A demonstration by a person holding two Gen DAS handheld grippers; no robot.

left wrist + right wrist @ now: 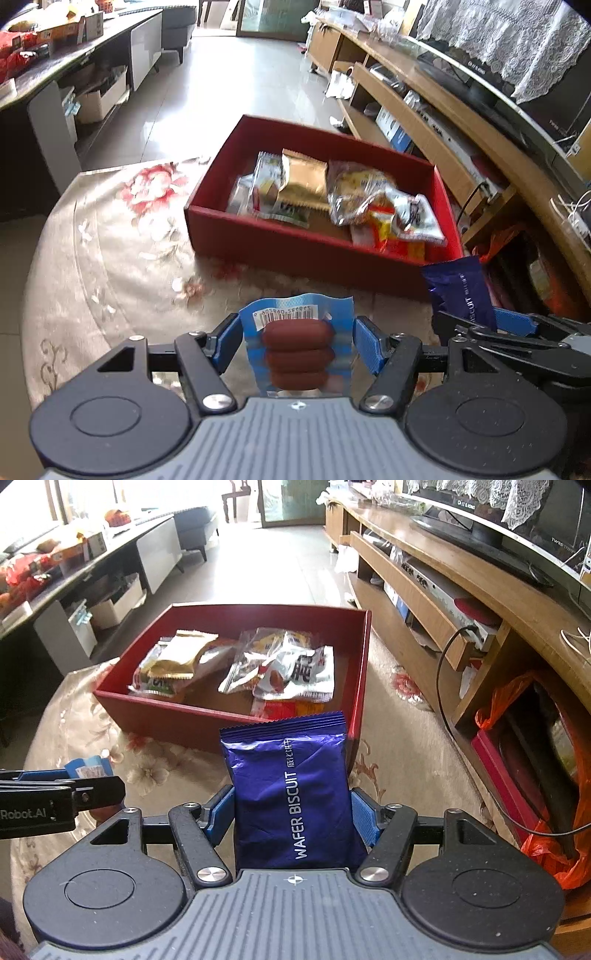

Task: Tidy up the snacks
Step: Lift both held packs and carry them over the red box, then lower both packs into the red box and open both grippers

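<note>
Nearest the left wrist camera, the left gripper (295, 332) is clenched on a light blue packet (297, 343) with a clear window that shows stacked brown biscuits and a barcode label at its top edge. The blue pads press on the packet's two side edges, and it stands upright between them above the tablecloth (110, 240).

In the right wrist view, the right gripper (293, 812) grasps a dark purple wafer biscuit packet (291, 782), held upright with its crimped top edge pointing away from the camera. Its blue pads sit against both sides of the packet. The two grippers are side by side; each shows at the edge of the other's view.

Beyond both packets lies the round table under a cream cloth printed with pink flowers. On it sits a shallow red box (155, 716), its near wall just past the purple packet. Inside the box lie several snack packets in a loose heap: a gold packet (303, 177) on a green-and-white one towards the left, and silver and white packets (295, 668) with a yellow-and-red one towards the right.

Farther off, a long wooden cabinet (443, 565) runs along the right side with a television (517, 513) draped with lace on top. An orange plastic bag (554, 849) hangs beside the cabinet. A grey counter (74, 55) crowded with boxes lines the left.
</note>
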